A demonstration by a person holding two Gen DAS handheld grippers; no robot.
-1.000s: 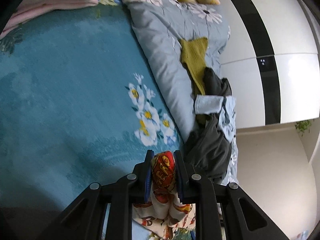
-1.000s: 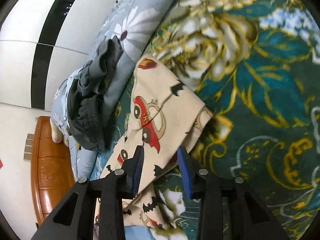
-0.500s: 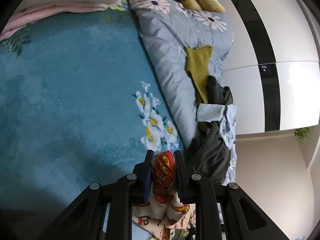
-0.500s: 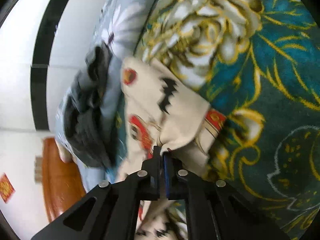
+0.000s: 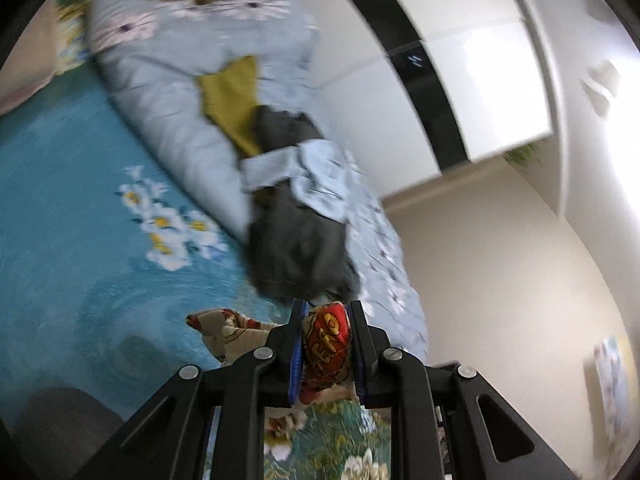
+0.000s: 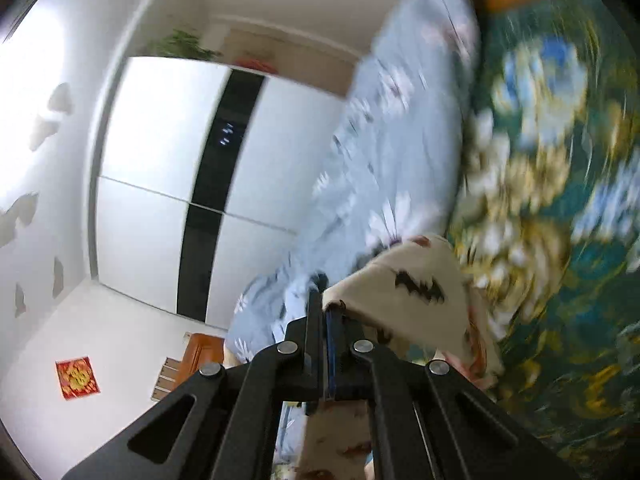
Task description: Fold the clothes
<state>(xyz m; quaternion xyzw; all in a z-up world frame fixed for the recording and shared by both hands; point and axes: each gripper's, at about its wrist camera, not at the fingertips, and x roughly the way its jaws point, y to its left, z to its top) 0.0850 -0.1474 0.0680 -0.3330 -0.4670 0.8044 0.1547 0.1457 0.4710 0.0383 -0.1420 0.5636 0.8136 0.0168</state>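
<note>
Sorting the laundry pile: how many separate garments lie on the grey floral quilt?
3 visible: mustard-yellow knit garment farthest, dark grey garment nearest, light blue garment draped across it. More may be hidden underneath.

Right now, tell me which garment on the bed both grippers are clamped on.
The cream cartoon-print garment, with bats and red cars, is pinched by both. The olive garment and dark grey garment lie untouched on the quilt.

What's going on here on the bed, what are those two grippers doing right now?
A person is folding clothes with two handheld grippers. The left gripper is shut on a bunched red part of the cream cartoon-print garment, and the right gripper is clamped on another part of it. The garment is lifted above the teal floral bedspread. Dark clothes lie on the grey quilt beyond.
</note>
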